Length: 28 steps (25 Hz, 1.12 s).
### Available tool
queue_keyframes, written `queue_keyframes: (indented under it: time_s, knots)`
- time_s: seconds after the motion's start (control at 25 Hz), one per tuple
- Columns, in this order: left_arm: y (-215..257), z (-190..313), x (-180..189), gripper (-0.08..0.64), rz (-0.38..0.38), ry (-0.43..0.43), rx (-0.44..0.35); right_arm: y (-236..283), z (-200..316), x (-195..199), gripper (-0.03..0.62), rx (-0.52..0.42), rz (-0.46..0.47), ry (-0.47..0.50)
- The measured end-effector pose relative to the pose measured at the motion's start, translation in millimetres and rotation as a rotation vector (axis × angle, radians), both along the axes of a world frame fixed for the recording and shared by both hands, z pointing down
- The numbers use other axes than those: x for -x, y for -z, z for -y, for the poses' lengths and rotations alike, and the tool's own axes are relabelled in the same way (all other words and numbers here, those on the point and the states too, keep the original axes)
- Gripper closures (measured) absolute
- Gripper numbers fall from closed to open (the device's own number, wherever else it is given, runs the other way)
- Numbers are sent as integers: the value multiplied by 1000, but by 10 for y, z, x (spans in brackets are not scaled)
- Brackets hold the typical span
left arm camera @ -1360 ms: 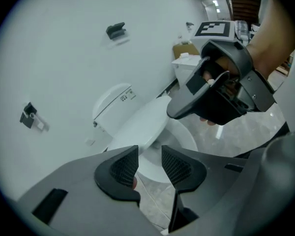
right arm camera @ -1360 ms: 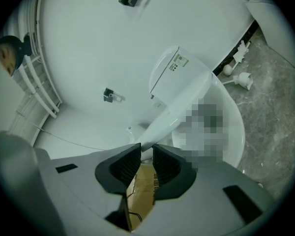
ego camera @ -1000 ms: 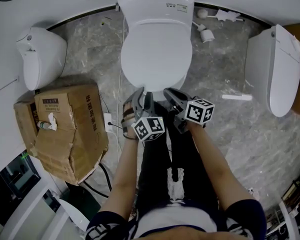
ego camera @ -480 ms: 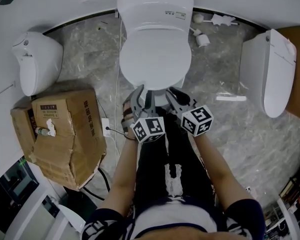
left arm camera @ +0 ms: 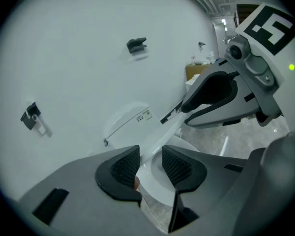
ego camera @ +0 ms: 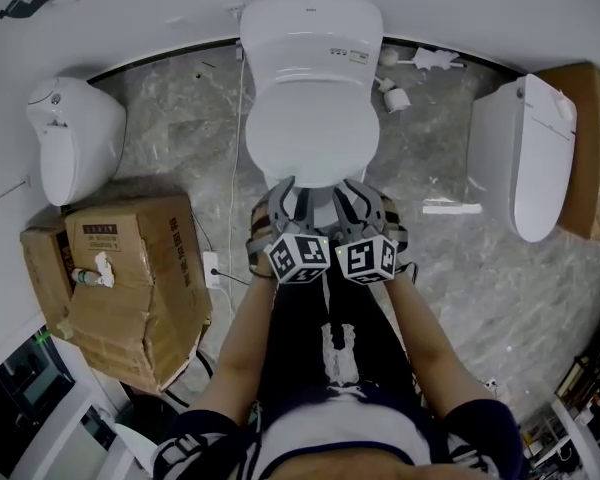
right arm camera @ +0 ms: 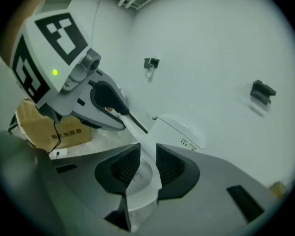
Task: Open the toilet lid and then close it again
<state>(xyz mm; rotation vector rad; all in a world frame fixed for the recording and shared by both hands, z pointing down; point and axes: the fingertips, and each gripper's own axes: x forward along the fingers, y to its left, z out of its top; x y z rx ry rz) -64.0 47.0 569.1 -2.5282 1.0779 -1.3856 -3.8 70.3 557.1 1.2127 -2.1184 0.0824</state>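
— Both grippers have gone up a little at the front of the toilet lid (ego camera: 310, 128). The right gripper (right arm camera: 147, 162) has also rolled over and slid in next to the left gripper (left arm camera: 150, 162).

— Where is the lid now?

— Its front rim is lifted a bit off the bowl (right arm camera: 137, 175). The rest lies low, and it is far from leaning on the tank (ego camera: 310, 28).

— Are the grippers squeezing it?

— It does not look like it. The left gripper's jaws have just been opening and now stand wide, with the rim running between them. The right gripper's jaws are partly apart, and the rim goes between them too.

— So how should the person lift it well?

— Probably by letting the rim sit on the under jaw of each gripper and raising both at the same speed, so the lid does not twist. The jaws should follow a curve back toward the tank, because the lid swings on its hinge. If they go straight up, the rim may slip out and the lid could bang down.

— How are the arms?

— The left arm (ego camera: 245, 338) and the right arm (ego camera: 425, 328) reach forward, close together. Both grippers point forward and down at the rim, side by side. Their marker cubes sit just beside each other.
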Motion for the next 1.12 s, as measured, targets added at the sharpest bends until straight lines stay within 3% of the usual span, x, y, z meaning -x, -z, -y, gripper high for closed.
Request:
queue_keyframes:
  time_s: [0.28,0.44,0.8,1.12]
  knots:
    - [-46,16,-7,411,30,-80,92,-113,62,61,528,85,-138,7]
    - [-35,39,-19,410,19,-111,120,-98,97,53,526,133,-126,-51]
    - [265,430,11,411,-69,-138,118,125,519,41,528,130,-93,-176]
    - [487,621,93,522,-187,-138,134,325,877,-152,528,79,-75,-266]
